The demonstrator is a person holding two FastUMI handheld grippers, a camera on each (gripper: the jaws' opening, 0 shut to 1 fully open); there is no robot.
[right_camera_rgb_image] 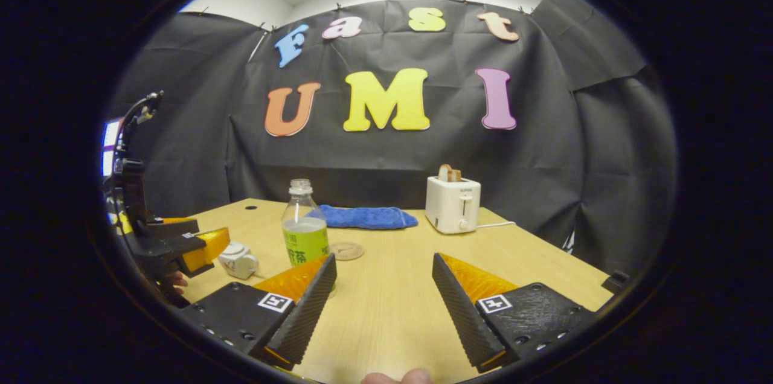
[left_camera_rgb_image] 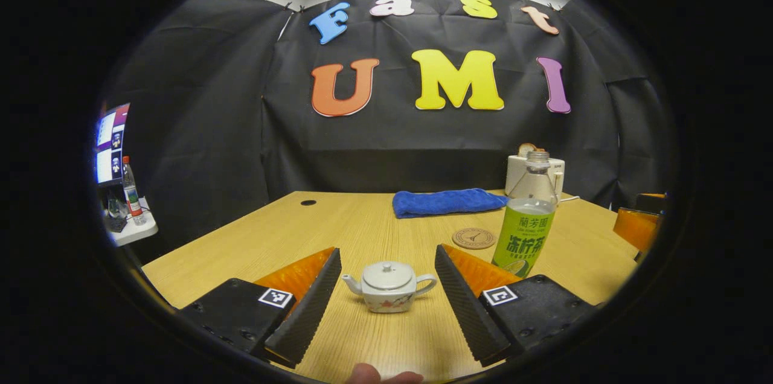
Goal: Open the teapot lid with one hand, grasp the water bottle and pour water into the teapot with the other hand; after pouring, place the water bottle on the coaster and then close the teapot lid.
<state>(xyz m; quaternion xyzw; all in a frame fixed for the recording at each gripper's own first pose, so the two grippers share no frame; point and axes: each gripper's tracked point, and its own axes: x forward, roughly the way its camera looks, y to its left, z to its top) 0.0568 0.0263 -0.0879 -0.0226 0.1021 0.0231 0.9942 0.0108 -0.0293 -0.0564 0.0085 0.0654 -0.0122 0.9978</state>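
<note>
- In the left gripper view, the left gripper (left_camera_rgb_image: 388, 287) has its fingers spread wide apart over the wooden table (left_camera_rgb_image: 338, 221), holding nothing.
- The teapot (left_camera_rgb_image: 389, 286) stands upright on the table in the gap between those two fingers, touching neither, with its lid (left_camera_rgb_image: 387, 275) seated on top, spout pointing to the view's left and handle to its right.
- A fingertip of the person's hand (left_camera_rgb_image: 380, 375) shows at the bottom edge of that view.
- Just beyond the right finger stands the water bottle (left_camera_rgb_image: 526, 218), upright, uncapped, with pale liquid and a green label; it lies outside the fingers' gap.
- The round coaster (left_camera_rgb_image: 474, 238) lies flat just left of the bottle, a little farther back, with nothing on it.
- Farther back lie a folded blue cloth (left_camera_rgb_image: 448, 201) and a white toaster (left_camera_rgb_image: 514, 174) partly hidden behind the bottle.
- In the right gripper view, the right gripper (right_camera_rgb_image: 383, 293) also has its fingers wide apart and empty, above bare table.
- There the bottle stands just behind the tip of the left finger, not between the fingers; the teapot sits farther left, close beside the other gripper's finger.
</note>
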